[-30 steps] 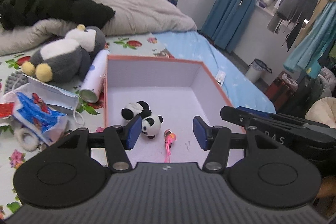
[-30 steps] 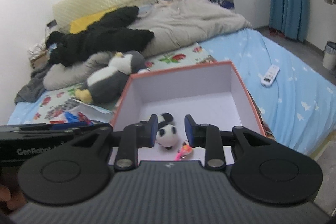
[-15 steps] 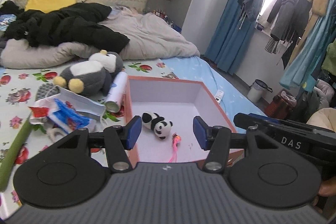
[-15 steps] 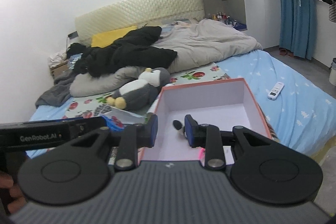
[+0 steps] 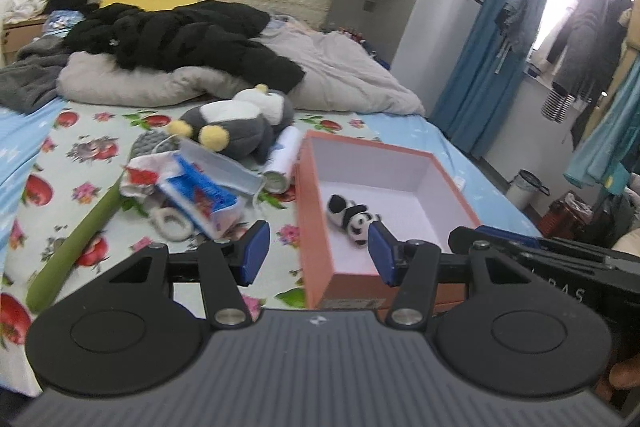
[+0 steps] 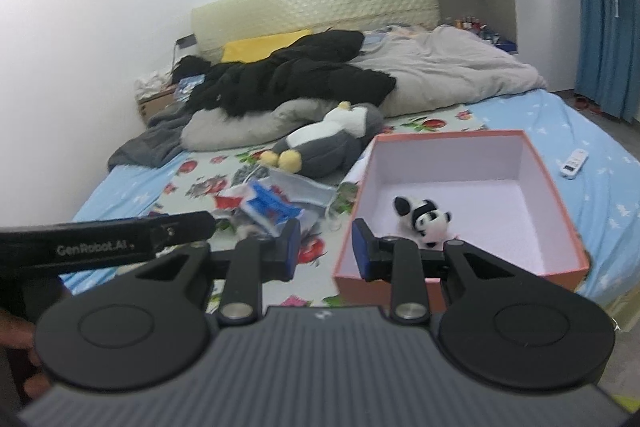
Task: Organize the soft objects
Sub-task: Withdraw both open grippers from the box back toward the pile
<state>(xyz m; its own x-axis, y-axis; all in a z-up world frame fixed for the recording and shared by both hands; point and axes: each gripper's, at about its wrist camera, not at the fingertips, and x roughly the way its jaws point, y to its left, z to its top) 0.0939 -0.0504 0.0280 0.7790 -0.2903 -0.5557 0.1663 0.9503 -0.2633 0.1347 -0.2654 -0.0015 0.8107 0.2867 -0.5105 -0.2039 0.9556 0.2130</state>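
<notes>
Soft toys share a cluttered bed (image 5: 64, 155) with an orange box (image 5: 314, 227), where a small panda plush (image 5: 354, 217) already lies on the white floor near the front wall, apparently the first item sorted. A larger grey-and-white plush (image 5: 236, 125) rests on its side on the fruit-print sheet, just beyond the box's far-left corner, beside a white cylinder (image 5: 282, 161) that lies against the box wall. Loose packaging (image 5: 208, 187), a green stick (image 5: 76, 231) and a pale ring (image 5: 172, 223) are scattered to the left of the box, likely waiting their turn. Both tools hover above the near edge of the bed, pointing down toward the pile: the left claw (image 5: 318, 255) stands moderately wide with nothing between its blue pads, while the right claw (image 6: 326, 251) is narrower, also empty. Their positions suggest a fresh look over the remaining items, with the grey plush a likely next candidate. A remote (image 6: 574, 163) sits apart on the blue sheet.
</notes>
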